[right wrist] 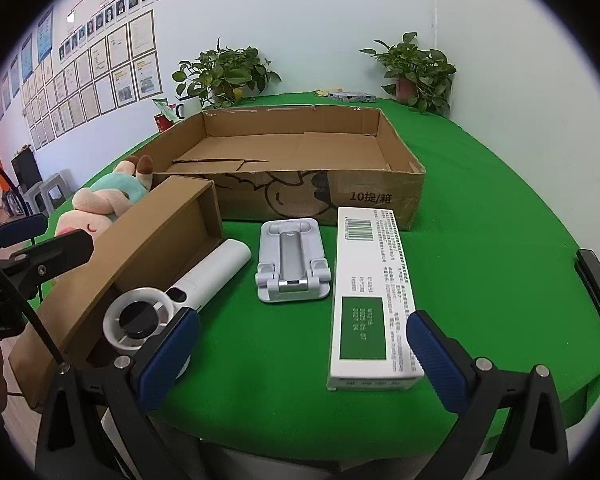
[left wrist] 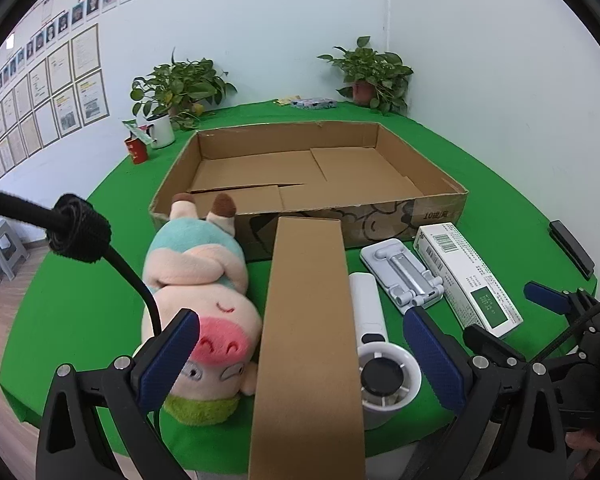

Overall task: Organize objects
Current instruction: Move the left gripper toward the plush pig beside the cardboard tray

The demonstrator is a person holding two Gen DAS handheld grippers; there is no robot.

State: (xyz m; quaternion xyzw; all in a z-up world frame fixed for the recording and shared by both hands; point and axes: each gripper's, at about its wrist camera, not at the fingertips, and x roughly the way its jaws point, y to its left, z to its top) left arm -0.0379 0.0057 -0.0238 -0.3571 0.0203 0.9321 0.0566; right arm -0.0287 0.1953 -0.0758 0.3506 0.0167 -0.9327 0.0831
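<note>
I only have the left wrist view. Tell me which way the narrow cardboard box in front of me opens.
Observer: The narrow cardboard box lies on its side, open toward the handheld fan; what shows of its inside is bare.
Operator: Now report the right claw.
Observer: The right claw is open and empty, with the near end of the white carton between its pads.

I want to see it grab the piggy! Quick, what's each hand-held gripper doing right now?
Left hand-held gripper: open, holding nothing.
Right hand-held gripper: open, holding nothing.
</note>
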